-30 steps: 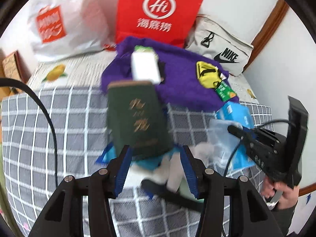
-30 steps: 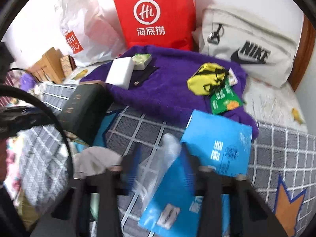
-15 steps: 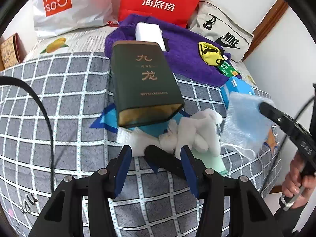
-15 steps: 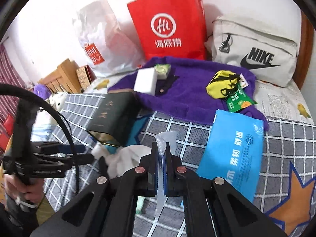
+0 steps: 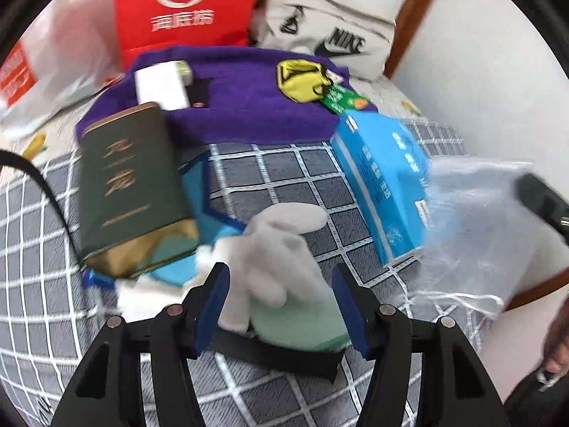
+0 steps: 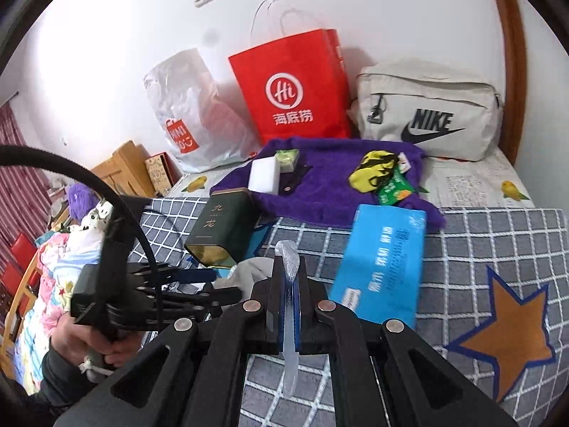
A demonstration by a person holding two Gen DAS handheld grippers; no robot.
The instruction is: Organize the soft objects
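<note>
My right gripper point(image 6: 290, 279) is shut on a clear plastic bag point(image 6: 288, 267), held above the grey checked bedspread point(image 6: 480, 249). In the left wrist view the bag point(image 5: 473, 227) hangs at the right. My left gripper point(image 5: 281, 295) is open, its jaws on either side of a white plush toy point(image 5: 277, 242) lying on a pale green cloth point(image 5: 302, 323). In the right wrist view the left gripper point(image 6: 199, 284) is low at the left, next to the white plush point(image 6: 249, 270).
A dark green tin point(image 5: 128, 185) lies left of the plush. A blue tissue pack point(image 5: 384, 185) lies to the right. A purple towel point(image 5: 242, 103) behind carries a white box point(image 5: 161, 85) and yellow pouch point(image 5: 302, 78). Red bag point(image 6: 291, 85), white bag point(image 6: 185, 110) and Nike bag point(image 6: 426, 121) stand at the wall.
My right gripper closed on the clear bag and lifted it. My left gripper moved forward and right until its open jaws bracket the white plush.
</note>
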